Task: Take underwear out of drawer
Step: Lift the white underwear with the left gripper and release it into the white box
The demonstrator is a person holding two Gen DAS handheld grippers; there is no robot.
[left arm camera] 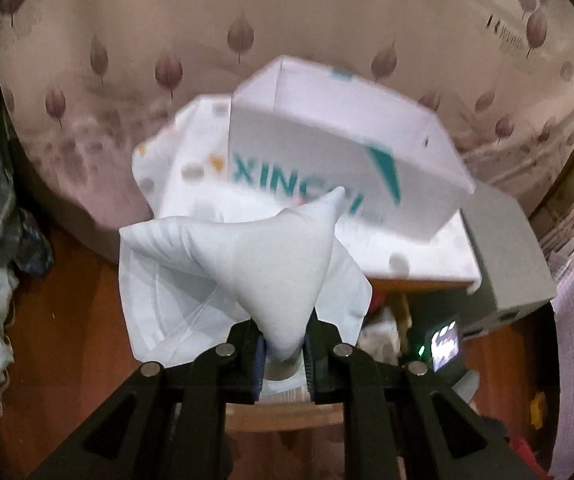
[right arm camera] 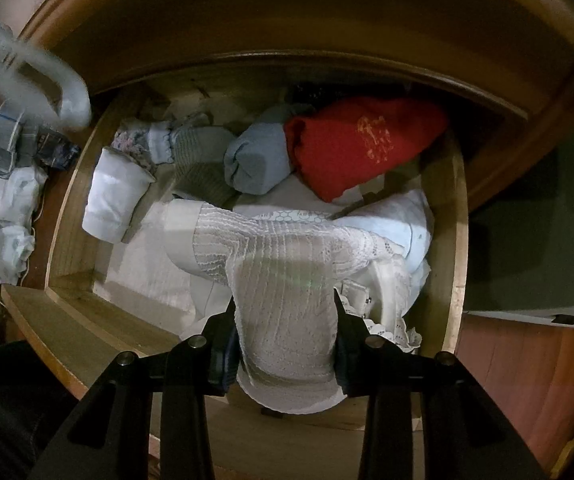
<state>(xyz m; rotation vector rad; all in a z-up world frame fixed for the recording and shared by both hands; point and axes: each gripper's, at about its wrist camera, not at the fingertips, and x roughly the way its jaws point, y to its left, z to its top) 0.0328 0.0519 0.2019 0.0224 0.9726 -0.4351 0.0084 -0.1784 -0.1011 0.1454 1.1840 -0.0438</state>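
The left tool [left arm camera: 283, 354] grips white underwear [left arm camera: 263, 272]; the right tool [right arm camera: 287, 354] clamps a lace garment [right arm camera: 287, 280] – lift it slowly toward 6 o'clock, clear of the drawer [right arm camera: 457, 200].

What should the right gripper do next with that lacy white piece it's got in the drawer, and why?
Probably lift it straight up. The right gripper is shut on the lacy white garment, whose far end lies draped over other clothes inside the wooden drawer. The left gripper holds its plain white garment above the bed, so the right one's piece is what remains to bring out.
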